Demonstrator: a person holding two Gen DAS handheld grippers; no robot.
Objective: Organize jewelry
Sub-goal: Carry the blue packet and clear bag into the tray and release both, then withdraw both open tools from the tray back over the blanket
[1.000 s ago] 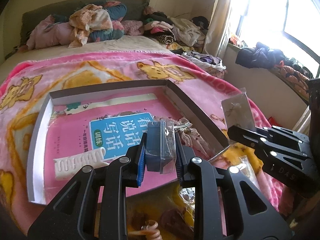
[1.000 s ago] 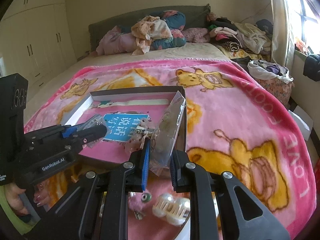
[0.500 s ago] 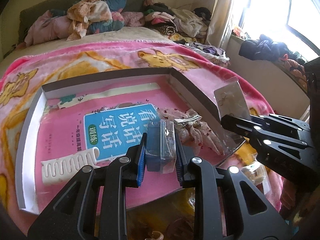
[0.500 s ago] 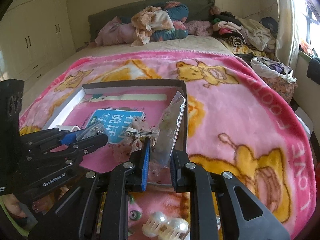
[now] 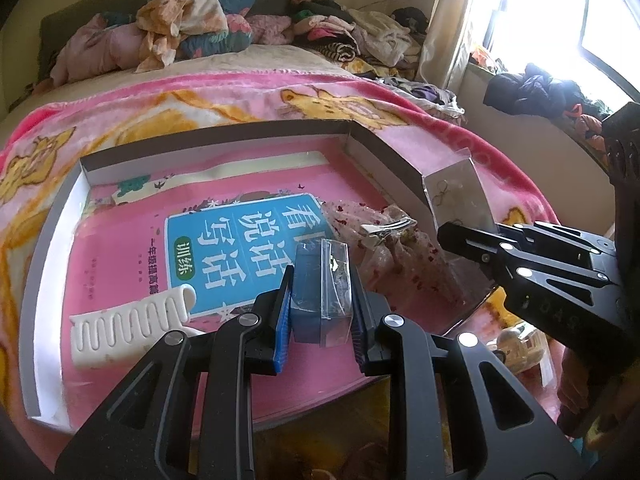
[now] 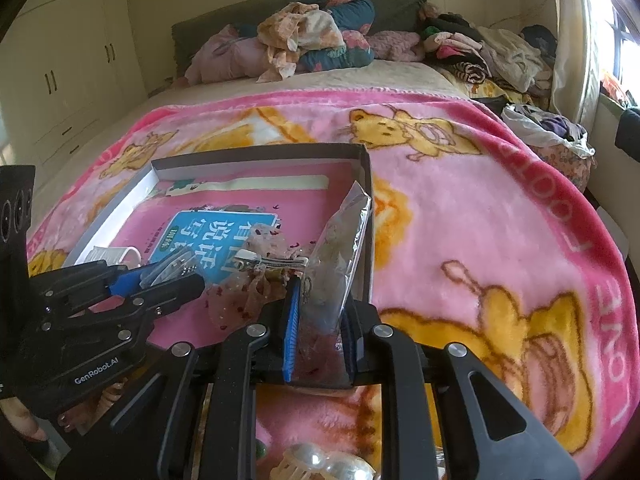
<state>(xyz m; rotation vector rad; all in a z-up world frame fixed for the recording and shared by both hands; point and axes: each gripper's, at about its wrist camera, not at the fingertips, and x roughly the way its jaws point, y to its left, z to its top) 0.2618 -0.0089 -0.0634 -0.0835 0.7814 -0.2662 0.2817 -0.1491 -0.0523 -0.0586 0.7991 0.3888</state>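
My left gripper [image 5: 322, 300] is shut on a small clear jewelry box with a blue insert [image 5: 322, 292], held over the shallow grey box [image 5: 376, 148] on the pink blanket. My right gripper [image 6: 320, 312] is shut on a clear plastic bag of earrings [image 6: 340, 248], held above the box's near right corner; the bag also shows in the left wrist view [image 5: 456, 196]. Inside the box lie a pink book with a blue label [image 5: 236, 240], a white comb [image 5: 128, 320] and a sheer pink bow hair clip [image 5: 384, 232].
The pink cartoon blanket [image 6: 480, 208] covers the bed. Piled clothes [image 6: 320, 40] lie at the headboard. A pearl hair claw [image 6: 320, 468] and small items lie on the blanket just before the box. A window sill with clothes [image 5: 540, 92] is at right.
Both grippers have moved forward over the box, each keeping its item. The box and its contents now look closer and larger.
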